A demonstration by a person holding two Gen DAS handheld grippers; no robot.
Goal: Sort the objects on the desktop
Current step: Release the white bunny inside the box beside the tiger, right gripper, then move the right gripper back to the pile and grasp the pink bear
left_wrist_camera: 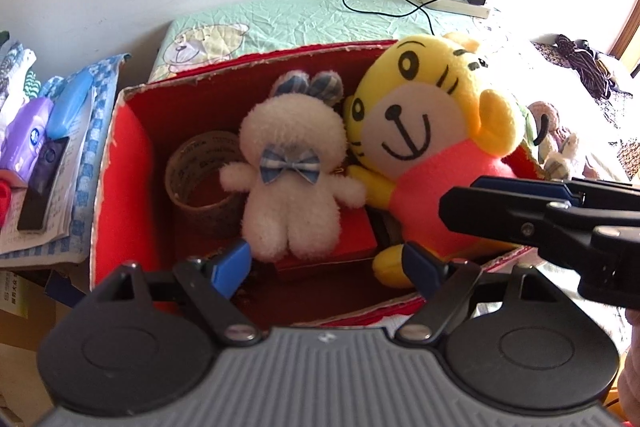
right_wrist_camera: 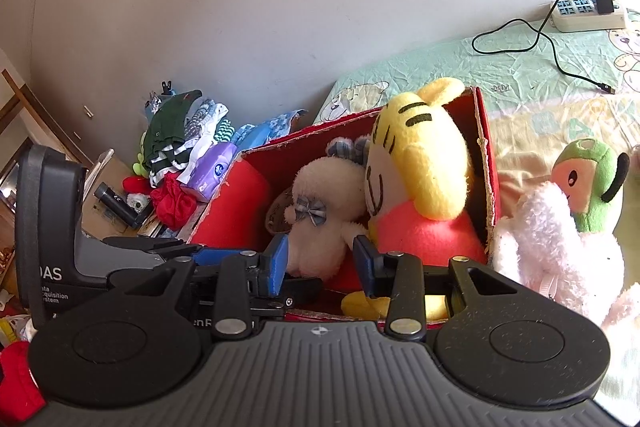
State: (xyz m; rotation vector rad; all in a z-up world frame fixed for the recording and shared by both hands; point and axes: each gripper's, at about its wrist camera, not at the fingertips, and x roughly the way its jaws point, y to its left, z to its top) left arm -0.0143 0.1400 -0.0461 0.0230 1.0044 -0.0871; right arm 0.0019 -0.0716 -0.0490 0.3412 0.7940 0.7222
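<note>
The red box (left_wrist_camera: 132, 163) holds two plush toys, a white rabbit (left_wrist_camera: 292, 163) and a yellow tiger (left_wrist_camera: 424, 123), plus one tape roll (left_wrist_camera: 196, 171). Both claws, left (left_wrist_camera: 324, 263) and right (right_wrist_camera: 320, 259), gape empty.

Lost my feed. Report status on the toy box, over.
Left gripper open, empty. Right gripper open, empty. White bunny and yellow tiger in red box. Green-headed plush outside, right.

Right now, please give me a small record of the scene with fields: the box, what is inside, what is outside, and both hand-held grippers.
box: red box, open top
inside: white bunny, yellow tiger, tape roll
outside: green-hooded plush, right of box
left hand-held gripper: open, empty
right hand-held gripper: open, empty
</note>
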